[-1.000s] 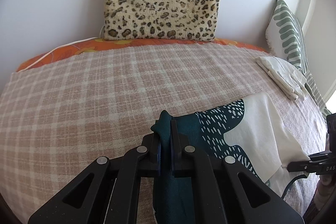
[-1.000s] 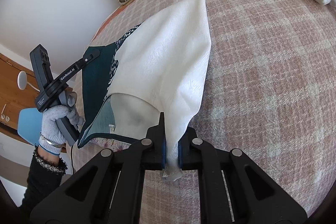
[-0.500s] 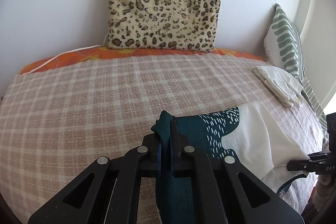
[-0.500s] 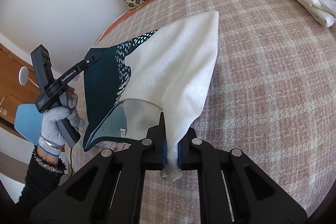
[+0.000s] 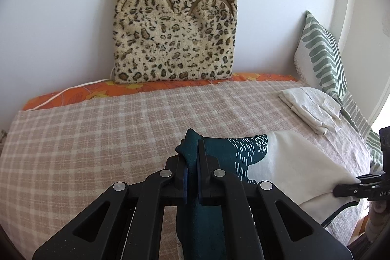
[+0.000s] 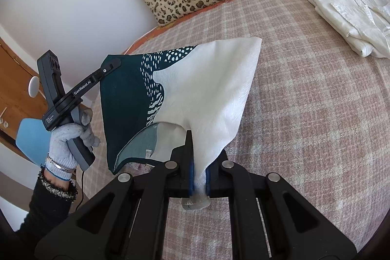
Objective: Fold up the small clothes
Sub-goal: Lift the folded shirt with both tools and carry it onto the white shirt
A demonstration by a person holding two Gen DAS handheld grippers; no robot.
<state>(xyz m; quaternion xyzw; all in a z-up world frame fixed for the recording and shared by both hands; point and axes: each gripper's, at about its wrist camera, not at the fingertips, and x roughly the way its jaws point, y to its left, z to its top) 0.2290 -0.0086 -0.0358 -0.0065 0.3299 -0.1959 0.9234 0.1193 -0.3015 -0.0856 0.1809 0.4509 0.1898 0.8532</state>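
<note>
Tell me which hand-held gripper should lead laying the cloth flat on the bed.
Probably right: the right hand-held gripper pinches the teal-and-white cloth over open plaid blanket; the left hand-held gripper holds its corner near the bed's edge.

A bedroom; blanketed bed (image 5: 97, 138), leopard cushion (image 5: 174, 23).

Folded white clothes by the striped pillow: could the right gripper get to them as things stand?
Probably not yet: the path over the plaid blanket to the folded white clothes looks free, but the right gripper is shut on the teal-and-white garment.
</note>
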